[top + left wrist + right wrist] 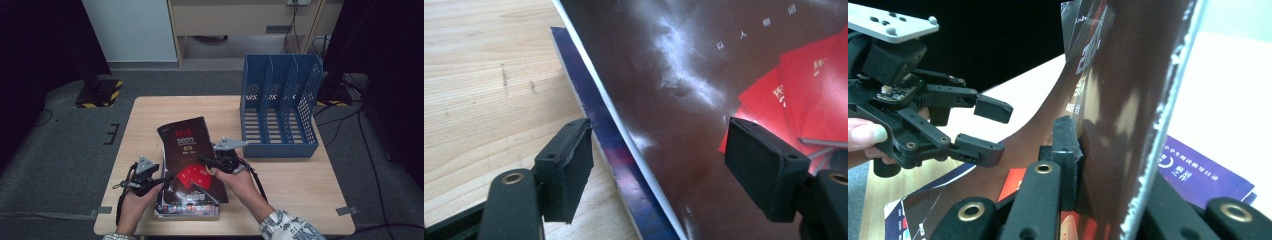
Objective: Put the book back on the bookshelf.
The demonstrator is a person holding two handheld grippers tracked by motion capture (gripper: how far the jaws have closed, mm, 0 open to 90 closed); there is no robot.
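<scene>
Right gripper [1073, 165] fingers pinch the dark magazine [187, 150]; left gripper [664, 165] gapes beside it. One-edge hold may let it sag and slip onto the blue booklet [594, 125] beneath.

Left claw [162, 178] gapes wide; right claw [202, 161] is clamped tight, raised slightly higher.

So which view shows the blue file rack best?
The high view: the whole file rack stands at the table's far right, all its slots visible. Both gripper views look at the magazines instead.
</scene>
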